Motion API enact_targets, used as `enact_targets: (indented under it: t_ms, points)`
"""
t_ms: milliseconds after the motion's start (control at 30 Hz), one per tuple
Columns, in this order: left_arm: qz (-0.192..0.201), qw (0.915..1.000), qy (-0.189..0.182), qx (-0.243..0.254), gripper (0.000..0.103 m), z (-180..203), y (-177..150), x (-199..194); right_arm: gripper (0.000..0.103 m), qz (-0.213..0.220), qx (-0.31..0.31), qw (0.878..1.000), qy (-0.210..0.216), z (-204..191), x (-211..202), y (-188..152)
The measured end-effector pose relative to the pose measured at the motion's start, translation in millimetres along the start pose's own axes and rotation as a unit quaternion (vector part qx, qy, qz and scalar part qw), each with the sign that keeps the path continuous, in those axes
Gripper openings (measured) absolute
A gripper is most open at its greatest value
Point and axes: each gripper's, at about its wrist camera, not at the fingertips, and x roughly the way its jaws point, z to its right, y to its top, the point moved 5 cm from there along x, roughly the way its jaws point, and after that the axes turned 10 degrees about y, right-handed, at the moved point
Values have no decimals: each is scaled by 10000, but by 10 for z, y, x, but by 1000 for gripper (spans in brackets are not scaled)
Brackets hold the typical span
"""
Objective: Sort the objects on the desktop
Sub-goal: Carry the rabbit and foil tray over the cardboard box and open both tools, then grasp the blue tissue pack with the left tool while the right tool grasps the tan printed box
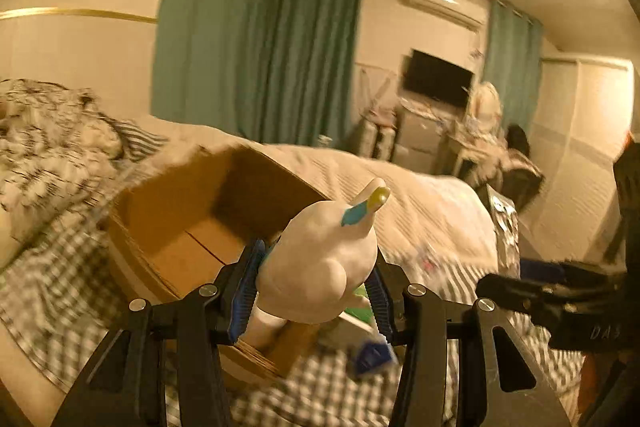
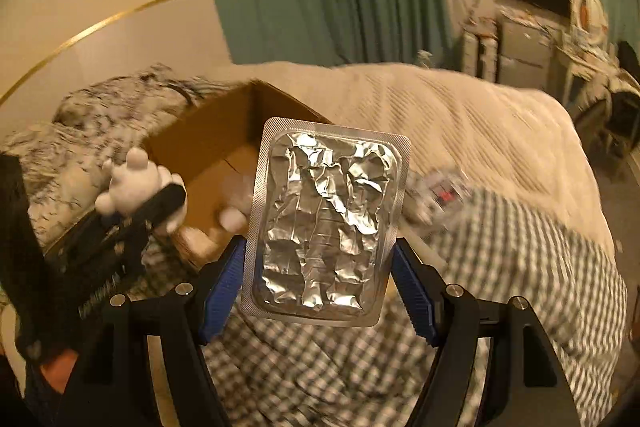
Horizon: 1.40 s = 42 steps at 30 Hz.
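Observation:
My left gripper [image 1: 314, 287] is shut on a white unicorn figure [image 1: 324, 259] with a blue and yellow tail, held up in front of an open cardboard box [image 1: 192, 227] on the bed. In the right wrist view the same figure [image 2: 138, 183] shows at the left, clamped in the left gripper, beside the box [image 2: 224, 147]. My right gripper [image 2: 318, 279] is shut on a silver foil blister pack [image 2: 328, 223], its blue pads pressing both long edges; the pack stands upright above the checked cloth. The pack [image 1: 505, 227] and the right gripper's black body appear at the right of the left wrist view.
The box rests on a checked sheet [image 2: 500, 267] over a beige quilt [image 2: 460, 115]. A patterned blanket [image 1: 48, 147] is heaped at the left. Small items lie by the box: something blue [image 1: 372, 355], something green [image 1: 356, 307], a blurred packet [image 2: 440, 191]. Green curtains, a dark screen and cluttered furniture stand behind.

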Motion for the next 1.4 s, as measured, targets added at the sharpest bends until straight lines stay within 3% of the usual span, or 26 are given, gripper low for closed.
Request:
enact_targets:
  t_ms: [200,300,433,467,500,533,567,667,833,1000,1167,1300,1400]
  points:
    - [-114,9985,532,-68,50,-512,191,394,71,-36,-139,9989,444,-278,626,421]
    - [-309,9982,447,-264,50,-634,120,636,71,-203,111,9970,739,-316,1028,498]
    - [-583,9968,428,-347,53,-655,15,913,73,-231,242,9961,813,-291,1388,592]
    - [-638,9964,461,-313,56,-651,-7,952,73,-175,300,9960,829,-281,1456,626]
    - [-665,9962,502,-270,71,-637,-33,978,76,-168,334,9957,845,-267,1500,643]
    - [-665,9961,532,-239,89,-629,-53,987,86,-176,366,9956,841,-251,1536,657]
    - [-595,9967,515,-194,92,-607,-57,977,89,-123,420,9958,800,-214,1548,673]
    - [-548,9962,672,-87,95,-528,-54,914,90,-69,487,9959,763,-138,1473,671]
    - [-586,9963,614,-128,95,-427,-93,729,90,-17,474,9971,599,40,1114,556]
    - [-660,9974,267,112,95,-79,-254,380,90,56,267,9994,205,303,476,306]
    - [-943,9945,-140,439,95,436,-627,202,90,-41,60,9995,-307,675,28,-75]
    - [-1487,9857,-435,669,95,864,-1075,330,90,-81,237,9991,-338,963,-51,-329]
    - [-1754,9809,-337,773,95,1010,-1329,556,90,-178,236,9991,-294,1162,-2,-470]
